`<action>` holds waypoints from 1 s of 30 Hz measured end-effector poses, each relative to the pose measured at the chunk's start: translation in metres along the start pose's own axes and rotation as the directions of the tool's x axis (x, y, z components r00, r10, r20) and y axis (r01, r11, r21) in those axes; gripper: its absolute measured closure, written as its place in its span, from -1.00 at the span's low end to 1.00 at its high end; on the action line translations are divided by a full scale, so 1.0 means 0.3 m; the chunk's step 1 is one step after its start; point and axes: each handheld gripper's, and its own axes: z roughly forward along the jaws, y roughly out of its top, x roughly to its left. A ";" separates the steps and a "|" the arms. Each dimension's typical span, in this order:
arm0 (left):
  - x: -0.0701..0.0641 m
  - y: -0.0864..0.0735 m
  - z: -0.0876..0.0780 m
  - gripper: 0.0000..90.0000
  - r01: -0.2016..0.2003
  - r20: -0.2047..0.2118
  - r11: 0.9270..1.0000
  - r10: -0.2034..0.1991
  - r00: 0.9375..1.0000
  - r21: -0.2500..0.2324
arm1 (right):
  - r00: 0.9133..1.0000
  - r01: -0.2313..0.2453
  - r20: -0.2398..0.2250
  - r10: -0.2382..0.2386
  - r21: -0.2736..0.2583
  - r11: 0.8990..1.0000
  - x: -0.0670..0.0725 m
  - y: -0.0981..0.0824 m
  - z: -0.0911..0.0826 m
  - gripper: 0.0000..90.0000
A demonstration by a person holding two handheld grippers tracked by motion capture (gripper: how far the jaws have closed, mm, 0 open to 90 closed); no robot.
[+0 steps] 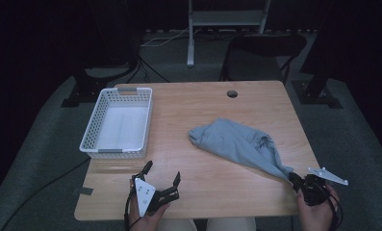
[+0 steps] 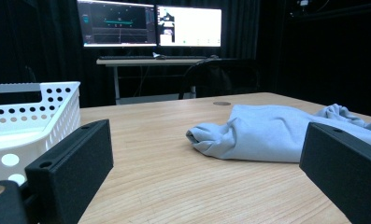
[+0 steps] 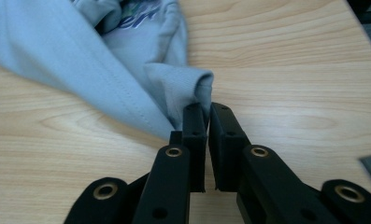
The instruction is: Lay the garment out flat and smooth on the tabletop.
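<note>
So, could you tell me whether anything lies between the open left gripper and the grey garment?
Nothing visible does. Bare wooden table runs from the left gripper to the grey garment. The white basket sits off to its left, and the right gripper pinches the garment's far corner.

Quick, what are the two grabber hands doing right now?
Left gripper: open, holding nothing, jaws wide apart above the table.
Right gripper: closed, pinching a corner of the grey-blue cloth.
</note>
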 end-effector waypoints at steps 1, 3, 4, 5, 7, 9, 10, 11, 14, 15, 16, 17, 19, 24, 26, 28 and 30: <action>0.000 0.000 0.000 -0.91 0.000 0.000 1.000 0.000 1.000 0.000 | 1.000 0.001 0.017 -0.001 -0.003 1.000 -0.005 0.000 -0.002 0.90; 0.000 0.000 0.000 -0.91 0.001 0.000 1.000 -0.001 1.000 -0.001 | 1.000 -0.010 0.028 0.010 -0.003 1.000 -0.018 0.001 -0.006 0.90; 0.000 0.000 0.000 -0.91 0.001 -0.001 1.000 -0.001 1.000 -0.001 | 0.999 -0.012 0.040 0.012 -0.008 1.000 -0.023 0.001 -0.009 0.90; 0.000 0.000 0.000 -0.91 0.000 -0.001 1.000 0.000 1.000 -0.001 | 0.999 -0.013 0.053 0.014 -0.014 1.000 -0.031 0.003 -0.012 0.90; 0.000 0.000 0.001 -0.91 0.000 0.000 1.000 0.000 1.000 0.001 | 0.998 -0.025 0.058 0.027 -0.024 0.999 -0.042 0.006 -0.014 0.90; 0.000 0.000 0.001 -0.91 0.000 0.000 1.000 0.000 1.000 0.001 | 0.997 -0.030 0.073 0.033 -0.041 0.999 -0.051 0.013 -0.014 0.90; 0.000 0.000 0.000 -0.91 -0.001 0.000 1.000 0.001 1.000 0.001 | 0.996 -0.030 0.081 0.034 -0.047 0.998 -0.054 0.017 -0.012 0.90; 0.000 0.000 0.000 -0.91 0.000 0.000 1.000 0.000 1.000 0.000 | 0.996 -0.026 0.089 0.031 -0.056 0.998 -0.056 0.021 -0.009 0.90; 0.000 0.000 0.000 -0.91 -0.001 -0.001 1.000 0.001 1.000 0.001 | 0.996 -0.031 0.086 0.037 -0.069 0.997 -0.064 0.041 0.009 0.87; 0.000 0.000 0.001 -0.91 0.001 -0.001 1.000 -0.001 1.000 0.000 | 0.996 -0.031 0.087 0.037 -0.070 0.997 -0.064 0.045 0.012 0.85; 0.000 0.000 0.000 -0.91 0.001 -0.001 1.000 -0.001 1.000 0.000 | 0.996 -0.035 0.080 0.041 -0.075 0.997 -0.064 0.051 0.017 0.85; 0.000 0.000 0.000 -0.91 0.001 -0.003 1.000 -0.001 1.000 -0.001 | 0.996 -0.035 0.078 0.042 -0.085 0.996 -0.064 0.056 0.021 0.83; -0.001 0.000 0.000 -0.91 0.001 -0.003 1.000 -0.001 1.000 0.000 | 0.996 -0.033 0.078 0.041 -0.107 0.994 -0.062 0.066 0.032 0.74; 0.000 0.000 0.000 -0.91 0.002 -0.003 1.000 -0.002 1.000 -0.002 | 0.996 -0.020 0.081 0.034 -0.172 0.985 -0.060 0.077 0.068 0.38; 0.000 0.000 0.000 -0.91 0.001 -0.002 1.000 -0.001 1.000 -0.002 | 0.997 -0.030 0.065 0.043 -0.193 0.981 -0.060 0.075 0.077 0.24; 0.000 0.000 0.000 -0.91 0.001 -0.001 1.000 -0.001 1.000 0.000 | 0.996 -0.031 0.081 0.048 -0.199 0.980 -0.062 0.073 0.089 0.19; 0.000 0.000 0.000 -0.91 0.001 -0.001 1.000 -0.001 1.000 -0.001 | 0.996 -0.054 0.057 0.067 -0.207 0.977 -0.070 0.067 0.100 0.13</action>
